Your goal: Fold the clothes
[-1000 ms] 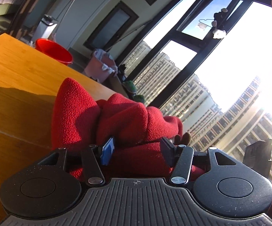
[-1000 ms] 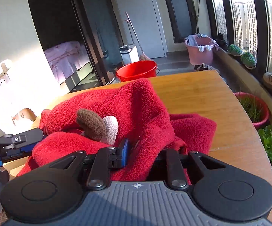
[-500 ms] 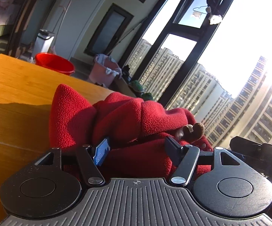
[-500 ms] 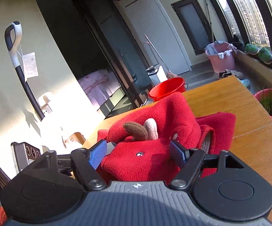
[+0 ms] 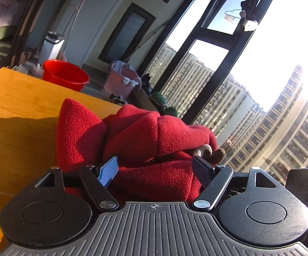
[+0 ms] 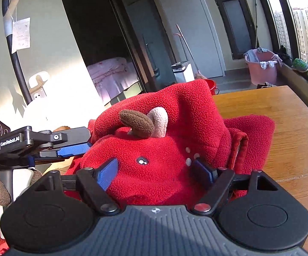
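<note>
A red fleece garment [image 5: 132,136] lies bunched in a heap on the wooden table [image 5: 15,106]. A brown ear [image 6: 137,123] and a cream ear [image 6: 159,119] stick out of its top. My left gripper [image 5: 156,164] is at the near side of the heap, its jaws opening wide; fleece bulges between them and the pads do not press on it. My right gripper [image 6: 156,166] faces the garment [image 6: 192,115] from the other side, jaws also opening, with fleece between them but not pinched. In the right wrist view, the left gripper [image 6: 83,143] shows at the heap's left edge.
Behind the table stand a red bucket [image 5: 65,77], a pink basket of laundry [image 6: 262,67] and a white bin [image 6: 182,70]. The table [image 6: 281,106] ends in a curved edge on the window side. A vacuum handle [image 6: 11,21] hangs on the wall at left.
Both grippers' jaws have spread apart. The right one was shut on a fold of fleece and has let it go. The left view has risen slightly, and the heap has settled.
</note>
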Available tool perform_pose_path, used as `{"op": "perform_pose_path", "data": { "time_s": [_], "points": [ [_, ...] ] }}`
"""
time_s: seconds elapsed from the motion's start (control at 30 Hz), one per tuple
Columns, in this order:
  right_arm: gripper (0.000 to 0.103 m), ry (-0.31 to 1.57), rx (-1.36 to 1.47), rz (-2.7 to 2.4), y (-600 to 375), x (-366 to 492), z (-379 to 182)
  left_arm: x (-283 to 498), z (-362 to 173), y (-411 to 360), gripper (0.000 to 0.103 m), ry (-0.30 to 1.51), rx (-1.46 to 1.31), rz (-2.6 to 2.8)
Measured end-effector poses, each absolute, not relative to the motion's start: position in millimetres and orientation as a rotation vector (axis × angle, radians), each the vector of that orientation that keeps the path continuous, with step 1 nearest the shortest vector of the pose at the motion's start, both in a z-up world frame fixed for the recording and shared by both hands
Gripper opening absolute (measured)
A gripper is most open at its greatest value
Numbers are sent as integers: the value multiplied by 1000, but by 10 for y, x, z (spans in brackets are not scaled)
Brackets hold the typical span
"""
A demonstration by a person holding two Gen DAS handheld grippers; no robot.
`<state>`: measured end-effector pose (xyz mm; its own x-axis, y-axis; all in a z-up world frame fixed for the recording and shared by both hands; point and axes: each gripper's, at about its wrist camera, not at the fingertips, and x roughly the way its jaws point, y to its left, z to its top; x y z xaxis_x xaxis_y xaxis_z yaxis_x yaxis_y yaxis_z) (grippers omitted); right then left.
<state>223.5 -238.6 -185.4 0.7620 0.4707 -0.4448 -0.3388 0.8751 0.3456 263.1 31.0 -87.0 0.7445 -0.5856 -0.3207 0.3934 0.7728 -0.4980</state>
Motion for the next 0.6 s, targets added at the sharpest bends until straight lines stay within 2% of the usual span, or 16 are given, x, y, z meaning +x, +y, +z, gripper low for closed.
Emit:
{"op": "perform_pose_path", "data": {
  "time_s": [0.17, 0.3, 0.33, 0.37, 0.43, 0.6],
  "points": [
    [84, 552, 251, 458, -2364, 2262, -1860, 2512, -422, 271, 102, 354, -415, -598],
    [85, 552, 245, 460, -2338, 2258, -1856, 2794, -463, 103, 101, 417, -421, -664],
    [85, 553, 245, 459, -2337, 2256, -1851, 2856, -554, 68, 91, 448, -416, -674],
    [85, 554, 243, 457, -2332, 2252, -1848, 2918, -692, 40, 74, 493, -401, -641],
    [85, 558, 230, 451, -2303, 2244, -1835, 3005, -959, 19, 62, 563, -374, -557],
    [86, 574, 207, 478, -2338, 2166, -1627, 2964, -1113, 138, 60, 542, -409, -534]
  ]
}}
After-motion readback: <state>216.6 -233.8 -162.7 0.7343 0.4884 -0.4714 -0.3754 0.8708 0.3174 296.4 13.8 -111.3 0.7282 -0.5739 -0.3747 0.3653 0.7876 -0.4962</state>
